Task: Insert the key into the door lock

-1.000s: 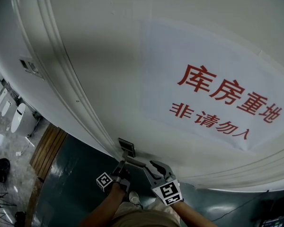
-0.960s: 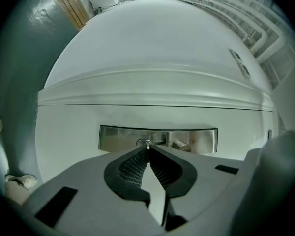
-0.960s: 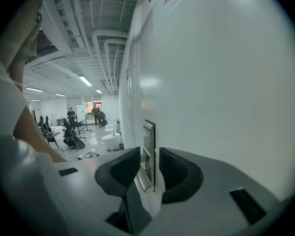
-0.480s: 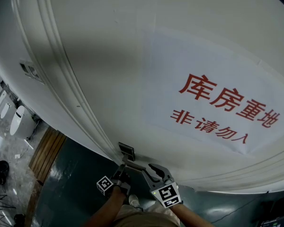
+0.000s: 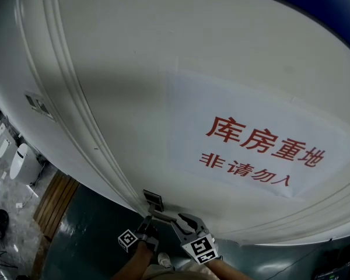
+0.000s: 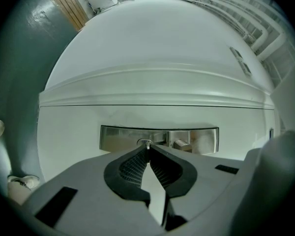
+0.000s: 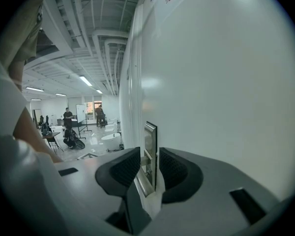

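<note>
White painted door (image 5: pixel 122 69) fills the head view, a paper sign (image 5: pixel 251 150) with red characters stuck on it. Low on the door is a brushed steel lock plate (image 5: pixel 153 200), with a lever handle (image 5: pixel 163 216) running off it toward the person. Dark green floor (image 5: pixel 87 232) lies below, a strip of wood boards (image 5: pixel 55 200) at the left.

Left gripper (image 6: pixel 147 149): pointed level, square at the lock plate. Jaws drawn together, the black ribbed pads (image 6: pixel 132 166) meeting at the tips. Pinched between those tips is a thin sliver of bright metal, the key (image 6: pixel 146 143); only its end shows past the pads. That end sits right at the plate, against a small round fitting. It looks to be at the keyhole, though how far in I cannot tell from this view.

Right gripper (image 7: pixel 150 168): comes at the plate edge-on, tilted a little down. Jaws stand apart, one pad on either side of the plate's edge and the handle's stub. A gap shows between the right-hand pad and the plate, and it grips nothing.

Head view puts the two grippers side by side just under the plate, marker cubes (image 5: pixel 127 238) toward the person.

Far back in the right gripper view — a bright hall, two people (image 7: pixel 67 116) standing by a whiteboard (image 7: pixel 81 113).
</note>
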Demonstrator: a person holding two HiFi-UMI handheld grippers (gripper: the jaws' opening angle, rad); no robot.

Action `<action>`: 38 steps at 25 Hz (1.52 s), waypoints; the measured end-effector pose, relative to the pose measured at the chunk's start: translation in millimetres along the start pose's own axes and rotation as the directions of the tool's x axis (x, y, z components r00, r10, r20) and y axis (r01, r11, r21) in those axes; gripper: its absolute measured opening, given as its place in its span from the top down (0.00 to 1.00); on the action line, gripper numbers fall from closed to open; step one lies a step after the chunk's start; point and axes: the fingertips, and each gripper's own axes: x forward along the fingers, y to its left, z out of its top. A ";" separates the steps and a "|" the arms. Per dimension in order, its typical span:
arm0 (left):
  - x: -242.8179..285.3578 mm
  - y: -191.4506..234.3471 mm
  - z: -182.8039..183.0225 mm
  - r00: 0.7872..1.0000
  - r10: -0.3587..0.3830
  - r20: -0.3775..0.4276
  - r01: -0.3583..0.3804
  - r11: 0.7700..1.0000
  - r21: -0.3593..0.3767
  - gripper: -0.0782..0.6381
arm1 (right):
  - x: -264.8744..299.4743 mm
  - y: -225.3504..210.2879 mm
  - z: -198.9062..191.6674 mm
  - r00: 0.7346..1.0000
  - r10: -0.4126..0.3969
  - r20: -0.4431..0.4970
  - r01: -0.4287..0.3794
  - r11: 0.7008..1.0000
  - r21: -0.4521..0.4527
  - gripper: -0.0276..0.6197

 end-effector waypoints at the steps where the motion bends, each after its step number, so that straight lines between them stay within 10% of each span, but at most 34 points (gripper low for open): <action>1: -0.5 0.0 0.6 1.000 0.002 -0.001 -0.002 1.000 0.000 0.85 | 0.4 0.2 1.1 1.000 -0.002 0.007 0.002 1.000 0.000 0.77; 38: -1.0 5.2 2.2 1.000 0.021 -0.011 -0.021 1.000 0.017 0.85 | -1.0 -10.8 10.1 0.999 -0.029 0.037 0.030 0.999 -0.025 0.77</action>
